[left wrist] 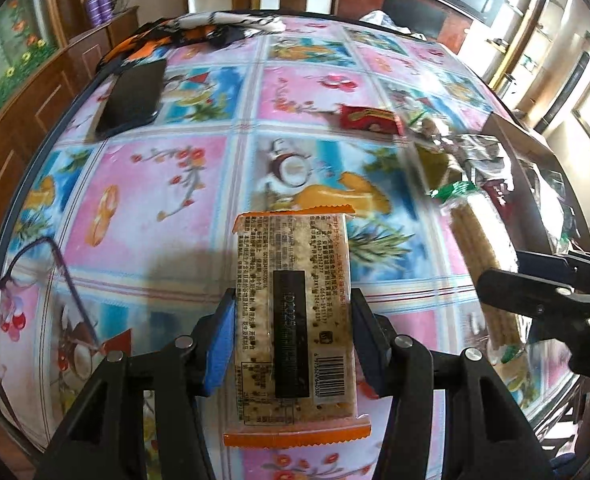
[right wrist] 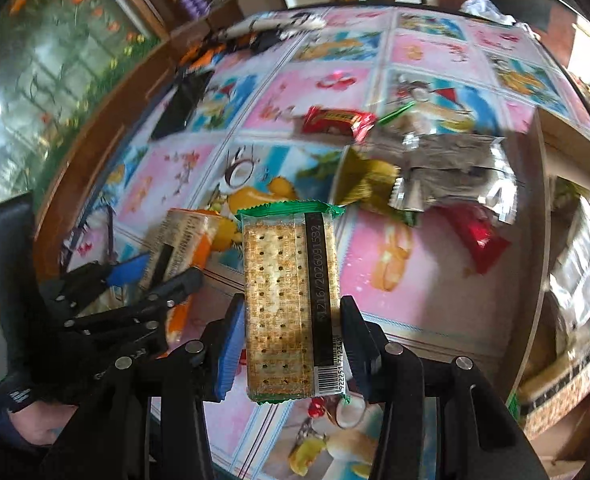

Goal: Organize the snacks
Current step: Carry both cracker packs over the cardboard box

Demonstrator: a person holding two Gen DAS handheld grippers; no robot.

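Left gripper (left wrist: 293, 336) fingers clamp an orange-edged cracker pack (left wrist: 293, 320) at lower centre of its view, above the floral counter (left wrist: 167, 184). Right gripper (right wrist: 291, 344) fingers pinch a green-edged cracker pack (right wrist: 283, 304) likewise (barcode facing up). More snacks (right wrist: 435, 164) lie piled at upper right.

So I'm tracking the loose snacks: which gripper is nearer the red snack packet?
Right. The right gripper, shut on the green-edged cracker pack, sits closer to the red snack packet; the left gripper with the orange-edged pack is farther off.
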